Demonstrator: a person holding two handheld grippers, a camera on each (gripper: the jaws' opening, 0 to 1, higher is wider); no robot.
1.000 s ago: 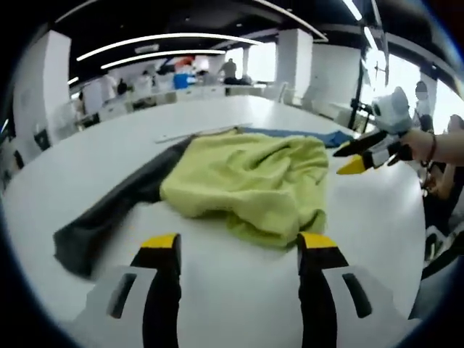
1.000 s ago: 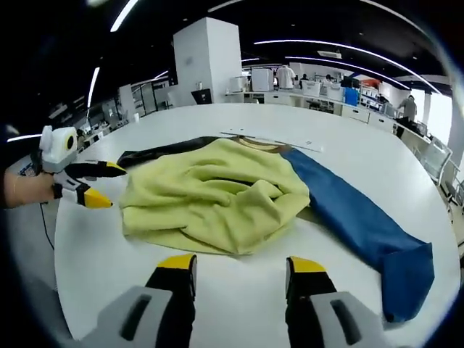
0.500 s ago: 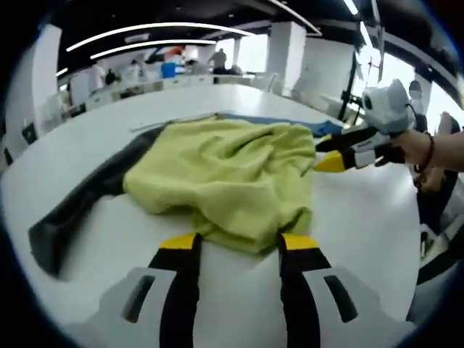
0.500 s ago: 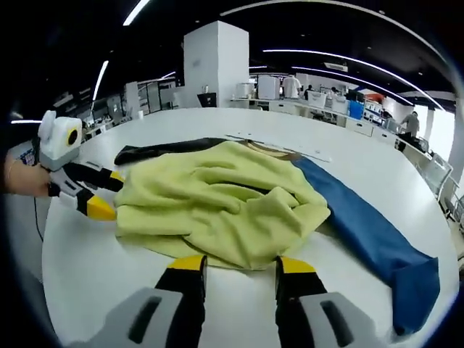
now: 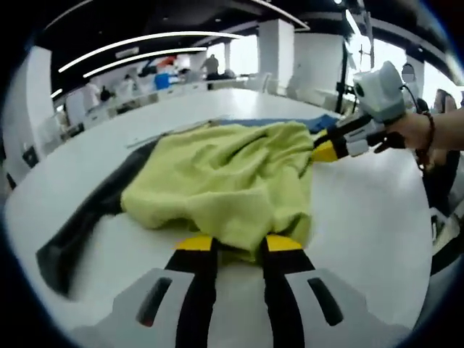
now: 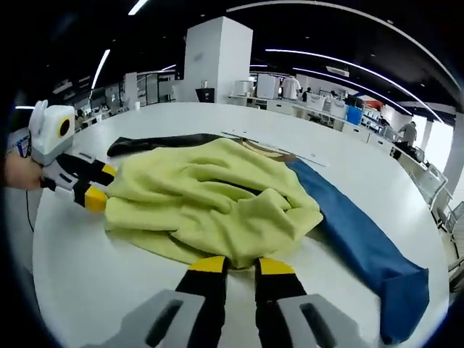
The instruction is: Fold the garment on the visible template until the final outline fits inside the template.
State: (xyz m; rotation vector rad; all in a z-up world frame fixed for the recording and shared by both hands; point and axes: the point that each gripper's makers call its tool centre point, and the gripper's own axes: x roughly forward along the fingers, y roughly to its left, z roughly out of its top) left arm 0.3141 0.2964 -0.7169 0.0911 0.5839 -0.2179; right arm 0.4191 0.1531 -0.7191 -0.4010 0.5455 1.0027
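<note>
White counter (image 6: 87, 268), broad, rounded at its far edge; bare surface on all sides of the cloth, widest toward the near rim in both views.

Garment (image 6: 210, 199) lies bunched mid-counter: yellow-green body heaped in folds, one blue sleeve (image 6: 366, 246) running out flat to one side, one dark grey sleeve (image 5: 87, 221) running out the other way. Blue sleeve end sits close to the counter edge in the right gripper view. In the left gripper view the blue sleeve is mostly hidden behind the yellow heap. A thin pale strip (image 6: 279, 148) lies on the counter just beyond the collar; cannot tell if it is the template's edge.

Right tool (image 6: 238, 267): low, level over the counter, aimed at the near hem of the yellow body. Jaws drawn close together with a fold of hem at the tips; appears to be pinching the garment, though the cloth between the tips is hard to make out. The same tool (image 5: 325, 152) enters the left gripper view from the right, held in a hand (image 5: 413, 130), tips against the cloth edge.

Left tool (image 5: 241, 244): same low pose at the opposite hem, jaws narrowed, yellow cloth drooping over the tips; looks clamped on the garment. It shows at the left of the right gripper view (image 6: 93, 196), tips touching the hem.

Background office, desks and people, blurred.
</note>
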